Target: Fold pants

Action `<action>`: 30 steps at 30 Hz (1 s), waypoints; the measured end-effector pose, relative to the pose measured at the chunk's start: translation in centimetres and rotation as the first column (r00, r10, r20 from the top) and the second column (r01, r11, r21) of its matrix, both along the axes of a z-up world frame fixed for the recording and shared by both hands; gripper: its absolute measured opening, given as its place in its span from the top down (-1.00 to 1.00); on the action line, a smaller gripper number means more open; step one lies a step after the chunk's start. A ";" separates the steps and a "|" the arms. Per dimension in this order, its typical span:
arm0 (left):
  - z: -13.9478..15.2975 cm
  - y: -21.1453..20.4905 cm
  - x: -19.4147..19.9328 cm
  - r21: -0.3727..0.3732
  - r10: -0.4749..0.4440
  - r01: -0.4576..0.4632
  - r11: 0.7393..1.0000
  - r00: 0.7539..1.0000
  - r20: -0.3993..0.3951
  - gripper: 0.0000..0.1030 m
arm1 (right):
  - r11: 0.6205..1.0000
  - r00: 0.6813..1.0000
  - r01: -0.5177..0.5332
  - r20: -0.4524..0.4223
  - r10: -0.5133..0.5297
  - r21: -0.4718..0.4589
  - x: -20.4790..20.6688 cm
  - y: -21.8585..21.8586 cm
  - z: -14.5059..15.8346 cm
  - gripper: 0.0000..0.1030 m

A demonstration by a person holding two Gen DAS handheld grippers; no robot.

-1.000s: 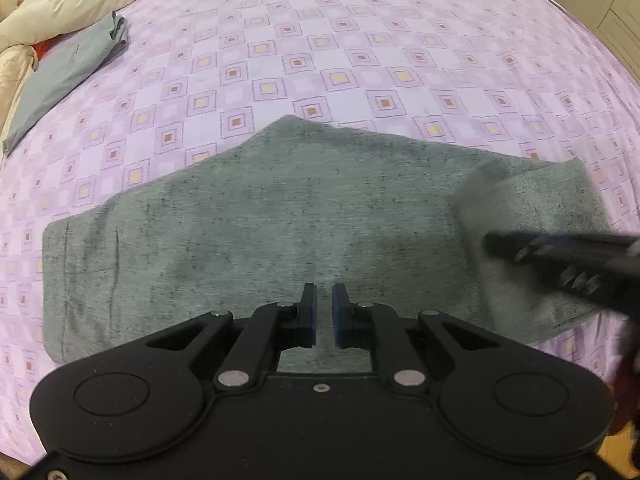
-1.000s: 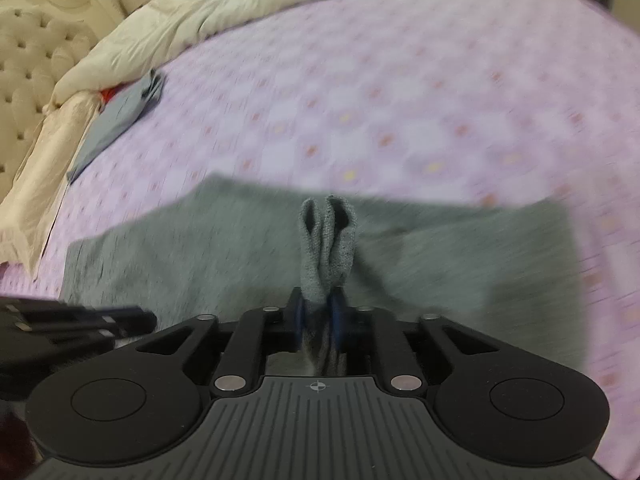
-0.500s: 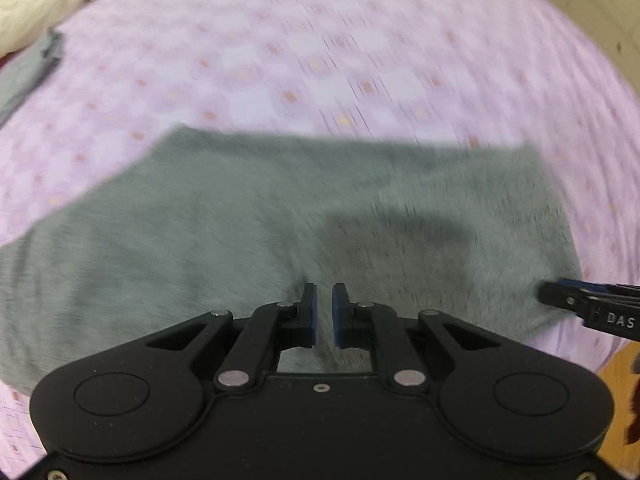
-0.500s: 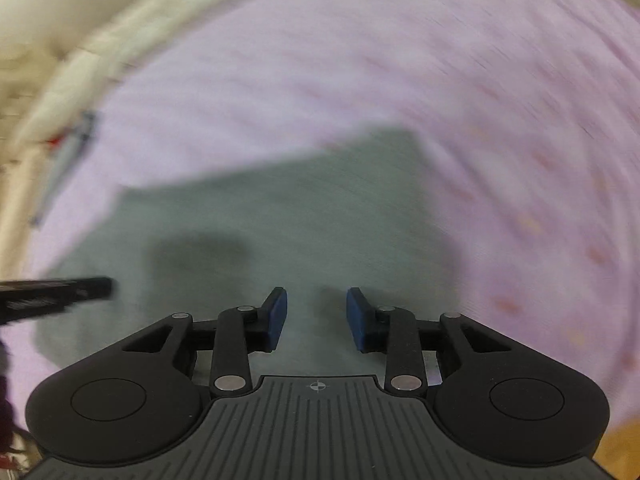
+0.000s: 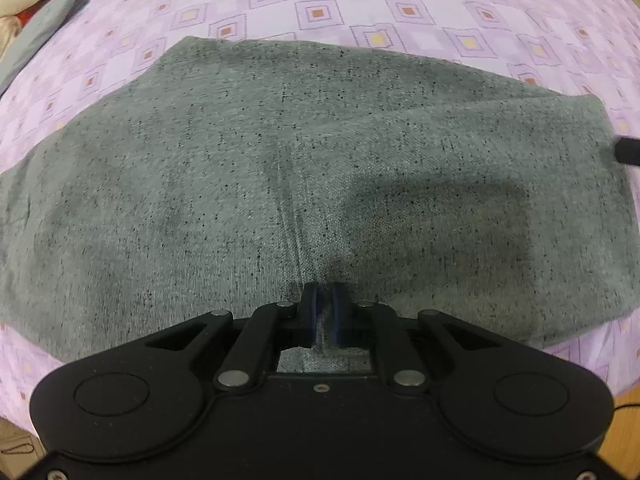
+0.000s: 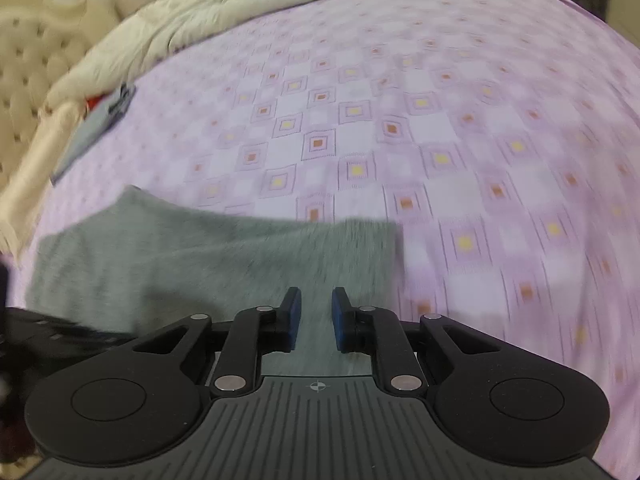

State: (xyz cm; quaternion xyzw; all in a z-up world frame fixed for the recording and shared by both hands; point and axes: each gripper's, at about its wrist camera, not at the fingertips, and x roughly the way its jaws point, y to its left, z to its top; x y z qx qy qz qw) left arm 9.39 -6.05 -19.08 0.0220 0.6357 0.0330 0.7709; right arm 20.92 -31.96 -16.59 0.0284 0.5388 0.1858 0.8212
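Left wrist view puts us right over the grey pants (image 5: 280, 168), which lie flat on the purple checked bedsheet (image 5: 360, 0) in a folded slab. Their long axis runs across our view, side to side, with one narrow end toward the right, where the black tip of the right gripper (image 5: 628, 152) pokes in just beside the pants' right edge. Our left gripper (image 5: 325, 316) points steeply down at the pants' near edge; its jaws stand almost together with a thin ridge of the grey cloth rising between the blue pads, so we read it as pinching the pants, though the contact is hard to make out.

From the right wrist view, the pants (image 6: 180, 252) stretch leftward from our right gripper (image 6: 316, 320), their far right corner ending just beyond it. Those jaws are closing, still apart, with cloth seen below the gap but nothing pressed between the pads. Well beyond the pants, toward the upper left, a folded blue-grey garment (image 6: 92, 128) lies on the sheet beside a cream quilt (image 6: 168, 32).
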 end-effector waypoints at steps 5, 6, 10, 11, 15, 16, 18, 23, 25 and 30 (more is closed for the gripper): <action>0.0 -0.2 -0.2 0.015 0.035 -0.035 0.999 0.999 0.024 0.66 | 0.995 0.998 -0.017 -0.054 0.012 -0.098 3.0 0.2 -3.0 0.84; -0.1 -0.3 -0.2 0.017 0.044 -0.044 0.999 0.999 0.025 0.66 | 0.996 0.998 -0.015 -0.059 0.009 -0.091 3.3 0.0 -3.1 0.86; -0.1 -0.4 0.0 0.021 0.081 -0.081 0.996 0.996 0.026 0.67 | 0.992 0.998 -0.045 -0.037 0.041 -0.117 2.9 0.7 -3.3 0.87; -0.1 -0.3 0.0 0.018 0.089 -0.090 0.996 0.996 0.025 0.67 | 0.992 0.998 -0.050 -0.030 0.046 -0.120 2.7 0.8 -3.3 0.87; 0.4 1.1 -0.4 -0.005 0.141 -0.141 0.990 0.990 0.014 0.59 | 0.994 0.999 -0.028 -0.033 0.025 -0.106 2.8 0.7 -3.3 0.87; 0.4 1.8 -0.6 -0.004 0.161 -0.161 0.987 0.987 0.008 0.60 | 0.994 0.999 -0.027 -0.034 0.024 -0.110 2.7 0.7 -3.2 0.87; 0.4 3.6 -1.3 0.017 0.208 -0.208 0.978 0.978 -0.008 0.61 | 0.992 0.999 -0.030 -0.030 0.027 -0.126 2.9 1.2 -3.2 0.87; 1.2 9.4 -3.6 0.029 0.291 -0.291 0.956 0.957 0.002 0.61 | 0.983 0.997 -0.056 0.037 0.063 -0.174 1.8 2.9 -1.6 0.78; 2.0 12.2 -4.5 0.019 0.316 -0.317 0.948 0.948 0.026 0.61 | 0.984 0.991 -0.075 0.094 0.090 -0.161 0.7 3.8 -0.3 0.76; 4.1 19.0 -5.6 -0.025 0.375 -0.374 0.927 0.924 0.074 0.61 | 0.984 0.977 -0.107 0.168 0.131 -0.143 -2.3 7.4 2.3 0.38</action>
